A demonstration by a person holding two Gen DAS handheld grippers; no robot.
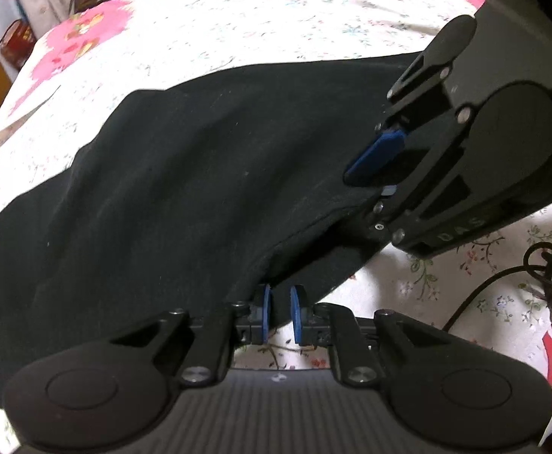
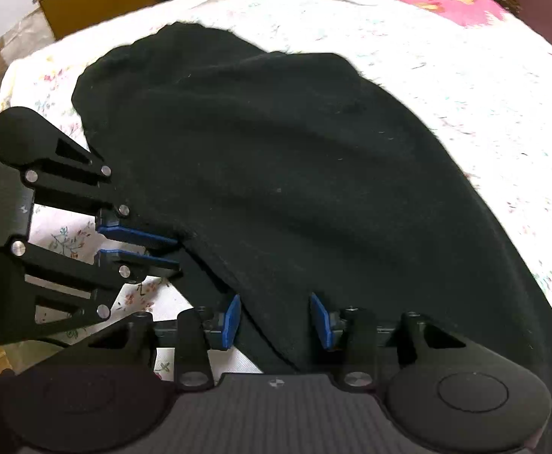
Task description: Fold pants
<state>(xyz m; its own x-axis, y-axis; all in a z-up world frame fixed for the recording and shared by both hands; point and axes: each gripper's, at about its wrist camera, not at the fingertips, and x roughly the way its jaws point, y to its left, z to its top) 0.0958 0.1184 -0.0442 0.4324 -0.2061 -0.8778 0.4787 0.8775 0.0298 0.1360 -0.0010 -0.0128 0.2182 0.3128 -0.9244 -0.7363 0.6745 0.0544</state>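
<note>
Black pants (image 1: 170, 189) lie spread on a floral bedsheet (image 1: 238, 19), raised along their near edge. My left gripper (image 1: 280, 312) sits at that near edge, its blue pads a narrow gap apart with a fold of black cloth between them. My right gripper (image 2: 276, 319) is open wide, with a layer of the pants (image 2: 276, 174) lying between its blue pads. In the left wrist view the right gripper (image 1: 380, 168) stands at the right over the pants' edge. In the right wrist view the left gripper (image 2: 175, 251) is at the left edge of the pants.
The bedsheet (image 2: 465, 75) has pink flower patches (image 1: 83, 41). Black cables (image 1: 540, 265) lie on the bed at the right of the left wrist view. Yellow wooden furniture (image 2: 98, 3) stands beyond the bed's far edge.
</note>
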